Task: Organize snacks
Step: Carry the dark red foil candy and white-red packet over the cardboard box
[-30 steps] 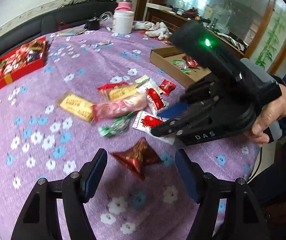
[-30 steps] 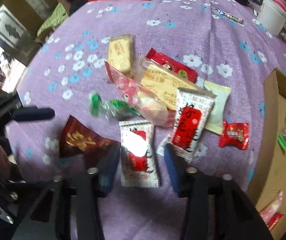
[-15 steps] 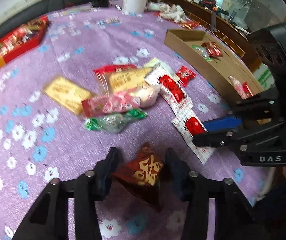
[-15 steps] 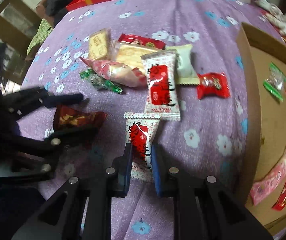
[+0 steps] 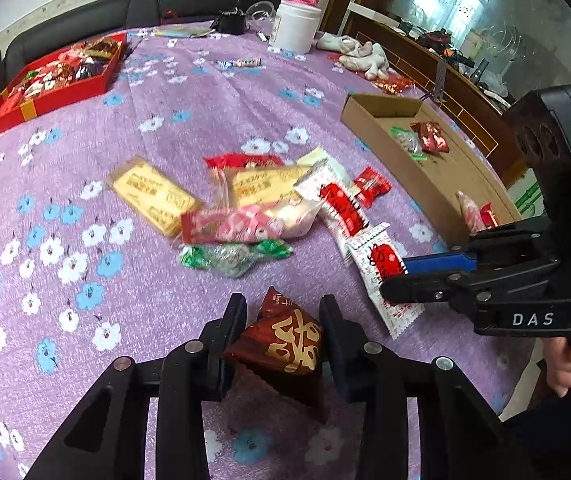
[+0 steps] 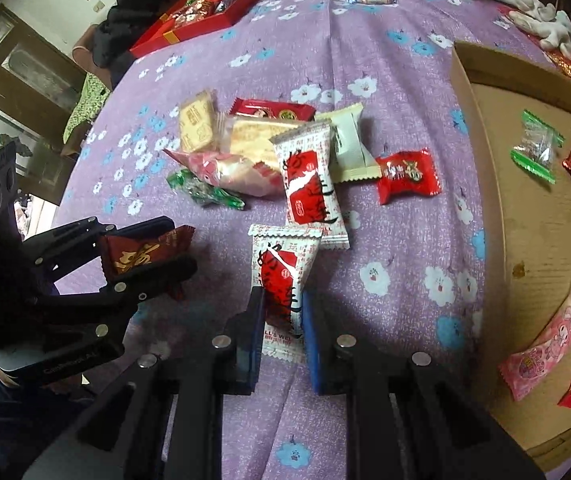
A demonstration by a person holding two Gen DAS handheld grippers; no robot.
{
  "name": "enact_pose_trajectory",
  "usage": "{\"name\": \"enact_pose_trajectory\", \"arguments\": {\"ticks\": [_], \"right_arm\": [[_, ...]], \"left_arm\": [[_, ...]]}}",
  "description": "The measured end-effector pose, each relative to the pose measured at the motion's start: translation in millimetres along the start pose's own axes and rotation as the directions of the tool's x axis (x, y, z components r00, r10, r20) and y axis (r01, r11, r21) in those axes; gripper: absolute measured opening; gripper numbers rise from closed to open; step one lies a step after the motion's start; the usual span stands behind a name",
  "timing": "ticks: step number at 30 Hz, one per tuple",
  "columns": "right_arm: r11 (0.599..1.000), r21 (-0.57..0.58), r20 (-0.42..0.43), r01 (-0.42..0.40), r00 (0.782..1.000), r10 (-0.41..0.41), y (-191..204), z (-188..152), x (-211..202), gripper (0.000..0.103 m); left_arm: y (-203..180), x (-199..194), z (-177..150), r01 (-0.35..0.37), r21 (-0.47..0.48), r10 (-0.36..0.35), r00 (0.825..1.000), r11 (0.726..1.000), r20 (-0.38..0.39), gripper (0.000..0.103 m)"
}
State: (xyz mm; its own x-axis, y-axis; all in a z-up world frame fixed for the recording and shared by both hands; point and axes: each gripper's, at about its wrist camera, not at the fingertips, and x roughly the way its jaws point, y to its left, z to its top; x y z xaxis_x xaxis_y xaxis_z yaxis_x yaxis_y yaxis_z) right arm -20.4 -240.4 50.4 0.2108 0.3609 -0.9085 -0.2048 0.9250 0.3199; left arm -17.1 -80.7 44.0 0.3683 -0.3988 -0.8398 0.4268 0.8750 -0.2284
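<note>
A dark red packet with gold writing (image 5: 289, 340) sits between the fingers of my left gripper (image 5: 282, 308); its jaws are closing and both pads press on the packet. From the right wrist view the same left gripper (image 6: 177, 246) holds that dark red packet (image 6: 141, 256) just above the purple cloth. My right gripper (image 6: 283, 300) is shut on a white-and-red packet (image 6: 281, 268), gripping its lower half. In the left wrist view this right gripper (image 5: 395, 278) pinches the white-and-red packet (image 5: 381, 260) from the right. A loose pile of snacks (image 5: 245, 216) lies beyond both.
A shallow cardboard box (image 6: 525, 240) holding several snacks lies to the right of the pile. A red gift box (image 5: 45, 80) sits at the far left and a white jar (image 5: 297, 28) at the back. A person's hand (image 5: 565, 360) grips the right tool near the table edge.
The left jaws have closed in onto the dark red packet. The right jaws have shut on the white-and-red packet, and that gripper has shifted to the right, towards the cardboard box.
</note>
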Motion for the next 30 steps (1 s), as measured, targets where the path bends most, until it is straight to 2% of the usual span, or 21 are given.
{"name": "enact_pose_trajectory", "arguments": {"ticks": [10,17,23,30], "right_arm": [[1.0,0.011,0.037,-0.024,0.999,0.023,-14.0,-3.9,-26.2,0.017],[0.997,0.063,0.081,-0.046,0.996,0.041,-35.0,-9.1,-49.0,0.017],[0.99,0.133,0.141,-0.049,0.989,0.03,-69.5,-20.1,-79.1,0.017],[0.969,0.246,0.195,-0.032,0.981,-0.017,-124.2,-41.5,-106.8,0.017]], "left_arm": [[-19.1,-8.6,11.1,0.006,-0.009,-0.005,0.999,1.0,0.04,0.04],[-42.9,-10.8,19.8,0.02,0.008,-0.02,0.998,1.0,0.055,0.04],[-75.0,-7.8,34.6,0.053,0.044,-0.056,0.997,0.998,0.06,0.04],[-128.1,6.1,54.9,0.101,0.123,-0.108,0.993,0.987,0.051,0.04]]}}
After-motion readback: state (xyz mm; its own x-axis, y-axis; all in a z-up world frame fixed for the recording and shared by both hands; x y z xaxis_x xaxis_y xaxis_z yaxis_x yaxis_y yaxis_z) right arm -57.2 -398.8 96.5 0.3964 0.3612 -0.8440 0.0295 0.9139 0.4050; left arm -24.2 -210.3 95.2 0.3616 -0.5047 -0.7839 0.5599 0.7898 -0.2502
